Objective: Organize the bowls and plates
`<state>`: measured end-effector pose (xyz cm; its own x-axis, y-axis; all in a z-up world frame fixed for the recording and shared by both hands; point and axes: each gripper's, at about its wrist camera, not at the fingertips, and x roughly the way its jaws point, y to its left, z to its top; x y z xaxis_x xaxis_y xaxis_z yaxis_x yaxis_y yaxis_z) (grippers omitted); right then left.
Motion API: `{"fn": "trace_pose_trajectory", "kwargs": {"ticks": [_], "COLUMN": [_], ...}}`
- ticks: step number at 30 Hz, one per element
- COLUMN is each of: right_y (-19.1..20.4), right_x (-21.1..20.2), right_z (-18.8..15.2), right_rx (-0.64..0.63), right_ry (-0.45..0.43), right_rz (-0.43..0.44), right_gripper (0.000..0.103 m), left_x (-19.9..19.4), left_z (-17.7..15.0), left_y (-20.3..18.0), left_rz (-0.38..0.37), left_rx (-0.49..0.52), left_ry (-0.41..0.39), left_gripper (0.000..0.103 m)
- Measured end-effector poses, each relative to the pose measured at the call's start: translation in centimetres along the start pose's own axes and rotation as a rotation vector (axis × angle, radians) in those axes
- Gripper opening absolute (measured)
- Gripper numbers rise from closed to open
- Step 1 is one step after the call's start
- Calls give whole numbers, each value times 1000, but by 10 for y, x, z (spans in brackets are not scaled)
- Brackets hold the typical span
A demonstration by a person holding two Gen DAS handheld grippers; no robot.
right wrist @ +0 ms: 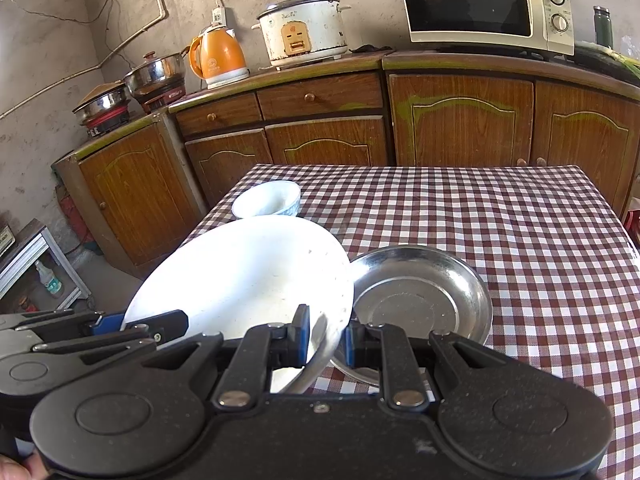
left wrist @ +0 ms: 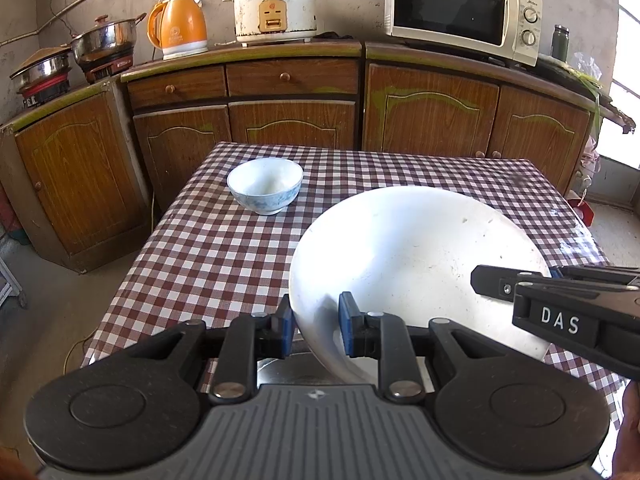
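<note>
Both tongs were clamped on the same white plate: the left tongs (left wrist: 316, 322) pinched its near rim, while the right tongs (right wrist: 326, 336) gripped the rim on the opposite side. The white plate (left wrist: 416, 264) hung tilted between them above the near part of the bench (left wrist: 224, 248), its left side dropping and its face turned up toward the cameras. In the right wrist view, a steel dish (right wrist: 420, 296) sat flat on the checked cloth at about two o'clock from the right tongs, just beside the plate, whose rim overlapped the dish's left edge in that view; whether they touched could not be told. A small white bowl (left wrist: 265, 186) stood well apart at about eleven o'clock from the left tongs, toward the far left corner. Judging by this, the steel dish was the nearer stacking spot, on the right hand's side, so the plate would need to level and travel rightward.
</note>
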<state>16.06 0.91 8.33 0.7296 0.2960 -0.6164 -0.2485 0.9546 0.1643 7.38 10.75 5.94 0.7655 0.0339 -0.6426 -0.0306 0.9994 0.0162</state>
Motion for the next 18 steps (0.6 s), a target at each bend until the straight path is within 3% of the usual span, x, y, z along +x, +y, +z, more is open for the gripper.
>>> {"fn": "trace_pose_trajectory", "kwargs": {"ticks": [18], "right_y": [3], "right_x": [5], "right_z": [-9], "right_rx": [-12], "right_ry": [22], "right_rz": [15], "right_gripper": [22], "left_x": [0], "left_z": [-13], "left_y": [6], "left_rz": [6], "left_rx": [3], "left_ry": [16], "left_gripper": [24]}}
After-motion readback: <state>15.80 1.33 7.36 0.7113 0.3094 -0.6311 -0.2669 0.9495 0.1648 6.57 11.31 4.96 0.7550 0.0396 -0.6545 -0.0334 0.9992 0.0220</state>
